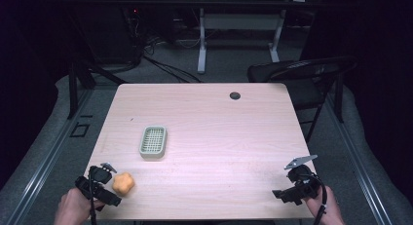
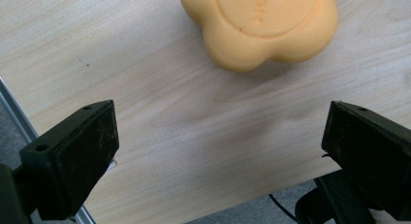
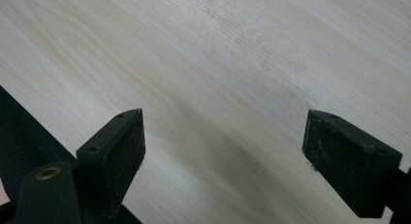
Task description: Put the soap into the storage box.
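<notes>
At the bottom of the high view, the left hand-held gripper (image 1: 100, 183) and right hand-held gripper (image 1: 297, 183) sit at the lower corners, both with jaws spread wide and holding nothing. The pale wood-grain bench (image 1: 219, 127) fills the frame's middle. A grey-green slotted plastic tray (image 1: 153, 141) lies left of centre. An orange flower-shaped soap bar (image 1: 123, 184) rests lower left, just beside the left gripper, ahead of its jaws.

Orange flower-shaped soap (image 1: 123, 184) lies flat near a slotted dish (image 1: 153, 142).

Black grippers (image 1: 97, 186), cables, grey plate (image 1: 300, 161)
</notes>
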A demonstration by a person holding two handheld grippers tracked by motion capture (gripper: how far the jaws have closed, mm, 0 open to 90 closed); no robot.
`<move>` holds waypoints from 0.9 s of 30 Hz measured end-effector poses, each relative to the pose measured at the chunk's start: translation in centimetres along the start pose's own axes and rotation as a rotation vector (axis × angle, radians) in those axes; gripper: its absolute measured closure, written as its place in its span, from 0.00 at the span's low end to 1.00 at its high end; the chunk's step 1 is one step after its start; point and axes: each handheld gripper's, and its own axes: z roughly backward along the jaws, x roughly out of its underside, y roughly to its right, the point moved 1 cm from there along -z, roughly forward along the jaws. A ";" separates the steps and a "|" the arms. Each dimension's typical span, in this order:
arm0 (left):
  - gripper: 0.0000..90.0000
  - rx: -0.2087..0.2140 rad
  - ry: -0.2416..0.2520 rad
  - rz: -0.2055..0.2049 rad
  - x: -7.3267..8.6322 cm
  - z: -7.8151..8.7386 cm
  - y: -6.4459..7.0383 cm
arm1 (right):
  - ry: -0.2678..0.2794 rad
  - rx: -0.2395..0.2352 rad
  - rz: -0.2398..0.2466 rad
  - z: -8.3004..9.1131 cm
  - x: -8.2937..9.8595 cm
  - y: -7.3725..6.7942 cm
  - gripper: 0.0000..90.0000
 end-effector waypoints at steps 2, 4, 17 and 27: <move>0.00 -0.006 -0.002 -0.008 -0.1 0.0 0.0 | -0.001 -0.011 0.005 -0.1 0.0 -0.1 0.17; 0.00 -0.005 -0.003 -0.011 -0.1 0.1 0.0 | -0.008 -0.002 0.007 -0.1 0.0 -0.1 0.17; 0.00 -0.003 0.013 -0.035 -1.2 1.3 -0.5 | -0.016 -0.014 0.027 -0.3 -0.2 -0.5 0.17; 0.00 0.012 0.017 -0.083 -3.1 1.2 -0.1 | -0.023 -0.022 0.028 -0.5 -0.2 -0.6 0.17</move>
